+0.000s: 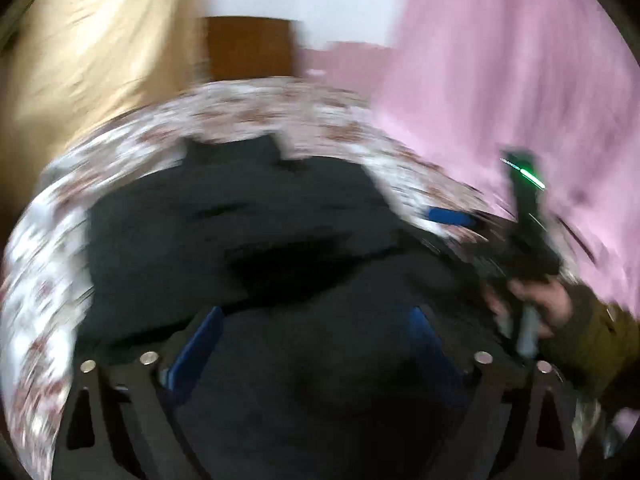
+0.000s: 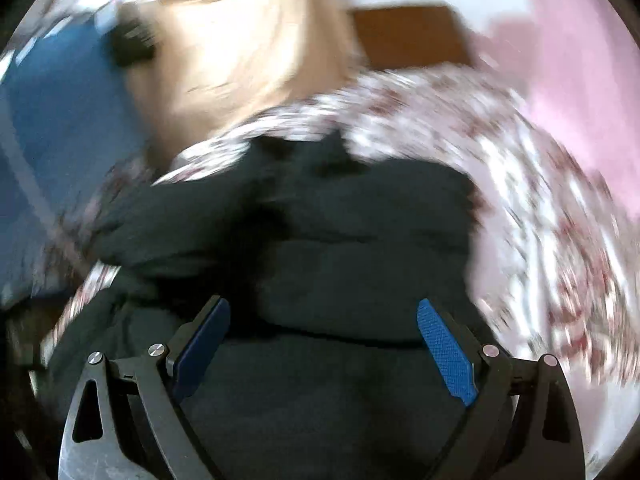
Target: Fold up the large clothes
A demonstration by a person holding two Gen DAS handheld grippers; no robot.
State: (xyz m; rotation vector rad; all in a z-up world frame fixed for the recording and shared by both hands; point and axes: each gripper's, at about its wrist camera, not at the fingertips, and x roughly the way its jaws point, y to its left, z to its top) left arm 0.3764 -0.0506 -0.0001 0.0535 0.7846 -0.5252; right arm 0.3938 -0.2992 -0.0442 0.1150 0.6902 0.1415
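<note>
A large black garment [image 1: 248, 224] lies bunched on a bed with a floral sheet [image 1: 52, 216]. Both views are blurred by motion. My left gripper [image 1: 316, 316] is open, its blue pads spread wide just above the near part of the garment. My right gripper [image 2: 324, 312] is also open over the garment [image 2: 360, 232], with nothing between its pads. In the left wrist view the right gripper [image 1: 452, 216] shows at the right, held by a hand [image 1: 552, 304], beside the garment's right edge.
The floral sheet [image 2: 540, 208] surrounds the garment. A pink curtain [image 1: 520, 60] hangs at the right, a tan curtain [image 1: 92, 52] at the left. A brown wooden panel [image 1: 248, 46] stands behind the bed. Something blue [image 2: 60, 120] lies left of the bed.
</note>
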